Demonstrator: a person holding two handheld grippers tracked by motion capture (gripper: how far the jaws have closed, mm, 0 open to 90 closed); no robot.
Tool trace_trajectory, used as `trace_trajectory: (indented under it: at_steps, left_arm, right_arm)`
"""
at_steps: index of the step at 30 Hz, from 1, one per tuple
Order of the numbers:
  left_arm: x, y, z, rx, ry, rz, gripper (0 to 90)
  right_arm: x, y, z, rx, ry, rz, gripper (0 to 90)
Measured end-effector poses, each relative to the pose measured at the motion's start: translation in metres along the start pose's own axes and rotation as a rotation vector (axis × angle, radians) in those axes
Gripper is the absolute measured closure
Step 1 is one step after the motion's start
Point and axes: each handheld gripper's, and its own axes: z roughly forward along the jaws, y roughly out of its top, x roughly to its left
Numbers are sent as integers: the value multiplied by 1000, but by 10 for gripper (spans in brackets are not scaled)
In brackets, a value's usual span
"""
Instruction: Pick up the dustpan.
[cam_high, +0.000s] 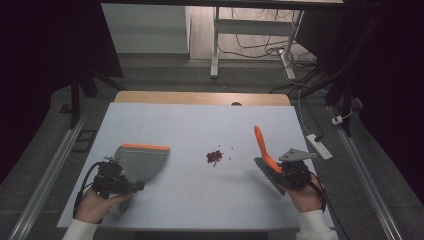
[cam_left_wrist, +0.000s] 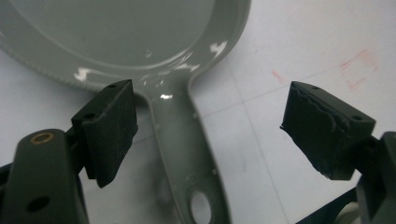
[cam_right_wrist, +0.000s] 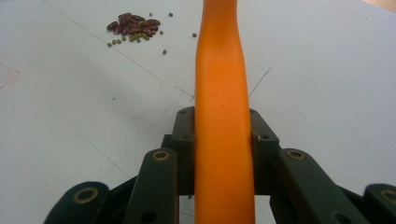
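The right gripper is clenched on the orange plastic brush handle, probably to sweep. Its long axis rises, pointing toward the table's far edge. The left gripper stands released astride the handle of the grey plastic dustpan with orange lip, which lies near the table's left edge, mouth toward the far edge, away from the small pile of red beans at mid-table.

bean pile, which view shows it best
The right gripper view: the bean pile shows as separate dark red beans with small green ones scattered around, beyond the orange handle clamped in the right claw. The high view shows the pile as a small dark patch mid-table, between both tools. The left gripper view looks at the dustpan.
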Motion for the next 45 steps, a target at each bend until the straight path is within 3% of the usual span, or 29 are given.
trace_trajectory:
  at_steps: [9,17,31,41,45]
  left_arm:
    - [10,-2,13,33,-16,-36,179]
    - [14,-2,19,24,-7,-58,216]
    - [16,-1,30,18,8,-93,390]
    - [18,-1,30,13,-6,-119,547]
    - [20,-1,30,6,-16,-133,563]
  right_arm:
    - [0,0,1,2,1,-1,704]
    - [1,-1,2,7,2,-6,703]
    - [2,-1,4,16,-2,-11,703]
    - [2,-1,3,1,3,-9,703]
    - [1,-1,2,1,3,-3,703]
